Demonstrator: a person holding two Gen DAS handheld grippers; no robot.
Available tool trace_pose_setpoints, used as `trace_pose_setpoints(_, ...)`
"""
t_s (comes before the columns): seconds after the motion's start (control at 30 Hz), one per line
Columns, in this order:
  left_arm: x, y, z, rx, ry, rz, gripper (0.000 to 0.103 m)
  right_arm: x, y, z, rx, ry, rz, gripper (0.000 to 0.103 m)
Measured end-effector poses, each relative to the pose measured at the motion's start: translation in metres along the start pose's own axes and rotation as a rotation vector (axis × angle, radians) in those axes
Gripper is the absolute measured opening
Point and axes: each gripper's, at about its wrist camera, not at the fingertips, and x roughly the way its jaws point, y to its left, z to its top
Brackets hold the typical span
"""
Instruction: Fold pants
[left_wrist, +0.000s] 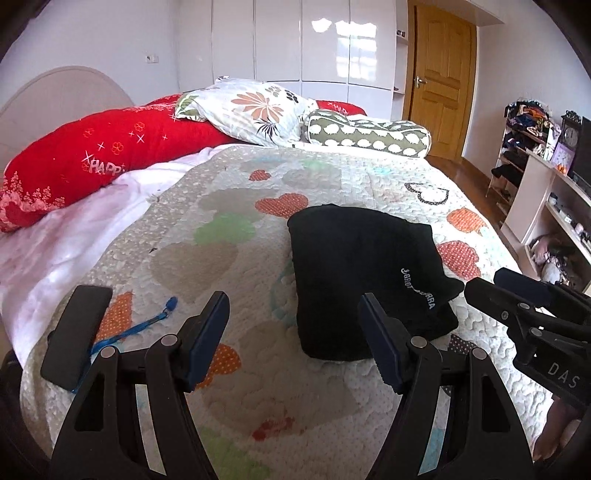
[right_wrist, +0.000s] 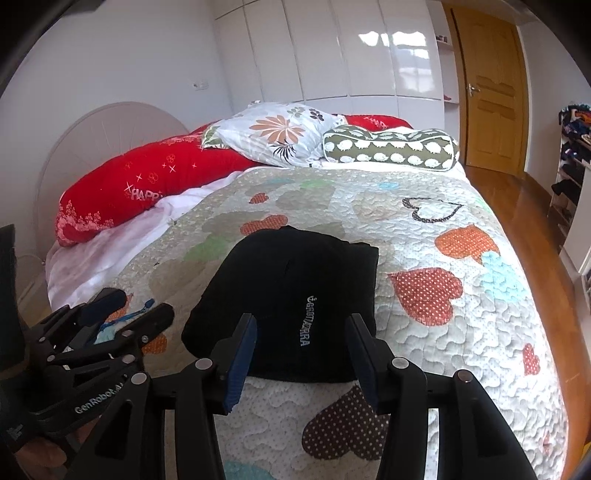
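right gripper (right_wrist: 299, 360): at the bottom middle of the right wrist view. Its two blue pads stand partly apart and nothing is between them. It holds nothing.

left gripper (left_wrist: 293, 341): at the bottom of the left wrist view. Its pads stand wide apart and are empty. Only the quilt shows in the gap.

pants (right_wrist: 291, 302): a black folded bundle lying on the quilt, in the middle of the right wrist view. It sits just past the right gripper's tips and right in line with them. No pad touches it.

pants from the left side: in the left wrist view the bundle is right of the middle of the frame, past the left gripper's right-hand pad and off to that side.

which hand is nearer: I think the right gripper is. It points straight at the bundle, while the left one points at bare quilt beside it.

long way of the bundle: it runs from the near edge up toward the pillows, from low in the frame to the middle.

white letters (right_wrist: 307, 320): a line of writing on the near part of the pants.

how far along: the pants look already folded small, so the job seems almost done.

quilt (right_wrist: 443, 332): heart patches, under everything.

pillows (right_wrist: 280, 134): far off, in the upper middle.
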Motion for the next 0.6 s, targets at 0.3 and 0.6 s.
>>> trace_pose_setpoints(0.3,-0.013,-0.002,-0.003,0.011,-0.022,0.021,0.072,-0.010,0.001,-0.008,0.003,0.007,0.002,0.049)
trace_pose_setpoints(0.6,-0.017,-0.003,-0.005,0.014,-0.026,0.023,0.072,-0.009,0.003,-0.012,0.003,0.018,0.010,0.049)
